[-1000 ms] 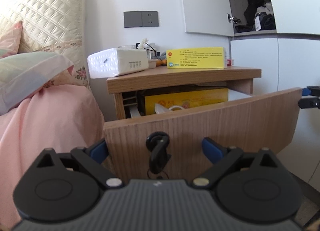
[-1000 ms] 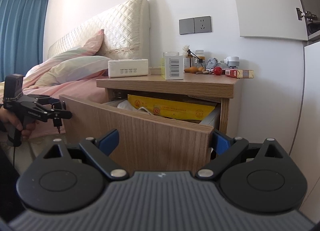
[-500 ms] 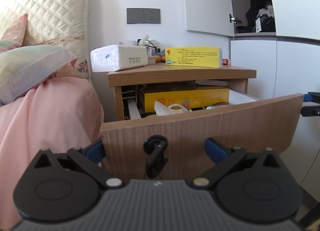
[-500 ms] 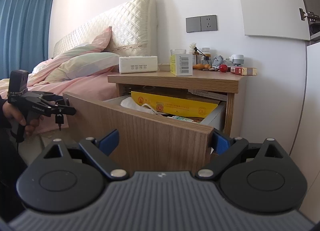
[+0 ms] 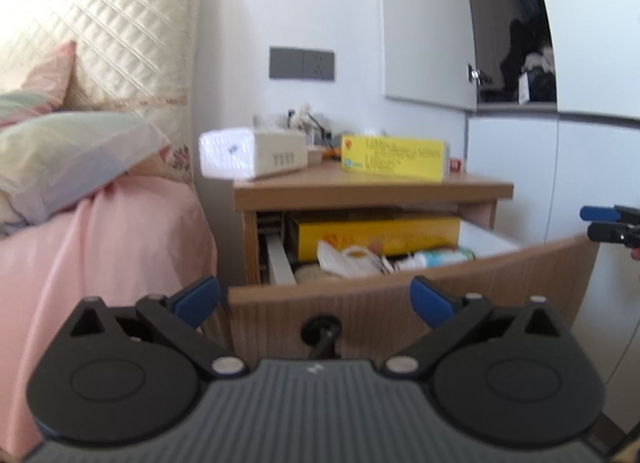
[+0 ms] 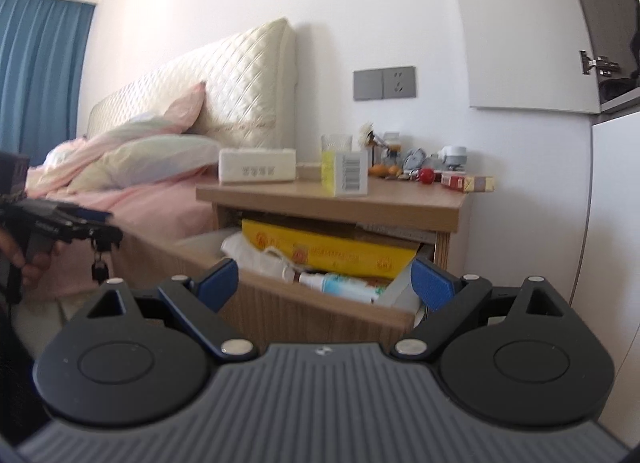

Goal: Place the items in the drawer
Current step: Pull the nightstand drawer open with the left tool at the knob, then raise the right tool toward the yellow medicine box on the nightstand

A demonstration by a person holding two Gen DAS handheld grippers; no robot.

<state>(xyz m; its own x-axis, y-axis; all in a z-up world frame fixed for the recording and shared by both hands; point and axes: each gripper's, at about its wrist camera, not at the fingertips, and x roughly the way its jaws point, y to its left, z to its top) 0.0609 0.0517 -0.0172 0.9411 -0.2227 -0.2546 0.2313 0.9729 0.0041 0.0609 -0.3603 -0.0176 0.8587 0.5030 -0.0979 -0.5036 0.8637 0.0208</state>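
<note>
The nightstand drawer (image 5: 400,303) stands pulled out, also in the right wrist view (image 6: 320,303). It holds a yellow box (image 5: 376,235), a white bag (image 5: 352,263) and a small bottle (image 6: 340,285). My left gripper (image 5: 316,299) is open in front of the drawer's front panel; a black key (image 5: 322,337) hangs from it. My right gripper (image 6: 324,283) is open and empty at the drawer's right corner. On the nightstand top lie a white tissue pack (image 5: 252,153) and a yellow box (image 5: 394,157).
A bed with pink sheets (image 5: 100,231) and pillows lies left of the nightstand. White cupboards (image 5: 520,163) stand to its right. Small items, a red ball (image 6: 426,175) and a red packet (image 6: 466,183) crowd the back of the nightstand top.
Both grippers have risen, so the views now look down into the open drawer and show its contents. The drawer front sits lower in both views.
</note>
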